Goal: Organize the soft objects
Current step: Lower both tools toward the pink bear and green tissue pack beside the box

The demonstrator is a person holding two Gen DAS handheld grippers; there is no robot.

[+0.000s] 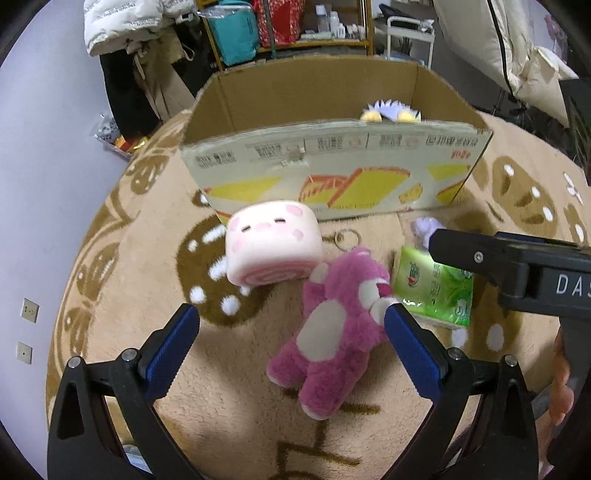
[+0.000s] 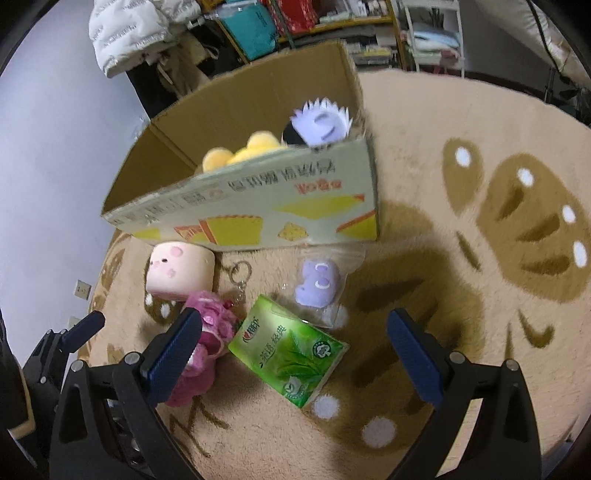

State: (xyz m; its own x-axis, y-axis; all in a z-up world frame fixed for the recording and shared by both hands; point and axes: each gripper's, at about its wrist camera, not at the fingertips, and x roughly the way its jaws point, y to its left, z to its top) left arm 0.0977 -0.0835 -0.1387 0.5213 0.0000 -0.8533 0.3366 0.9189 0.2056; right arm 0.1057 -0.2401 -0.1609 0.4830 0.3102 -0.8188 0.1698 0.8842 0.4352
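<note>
A pink plush bear (image 1: pixel 334 334) with a key ring lies on the carpet between my left gripper's open blue fingers; the left gripper (image 1: pixel 291 314) is empty. A pink roll-cake plush (image 1: pixel 271 245) sits behind it. A green tissue pack (image 1: pixel 434 291) lies to the right. My right gripper (image 2: pixel 291 328) is open and empty, above the tissue pack (image 2: pixel 290 349). A small purple plush in a clear bag (image 2: pixel 317 282) lies just beyond. The cardboard box (image 2: pixel 258 218) holds a yellow plush (image 2: pixel 243 153) and a lilac spiky plush (image 2: pixel 321 123).
The box (image 1: pixel 332 166) stands on a beige carpet with brown patterns (image 2: pixel 480 147). A shelf with bags and bottles (image 1: pixel 288 26), a hanging white jacket (image 1: pixel 125 22) and a wall are behind. The right gripper's body (image 1: pixel 517 269) reaches in from the right of the left wrist view.
</note>
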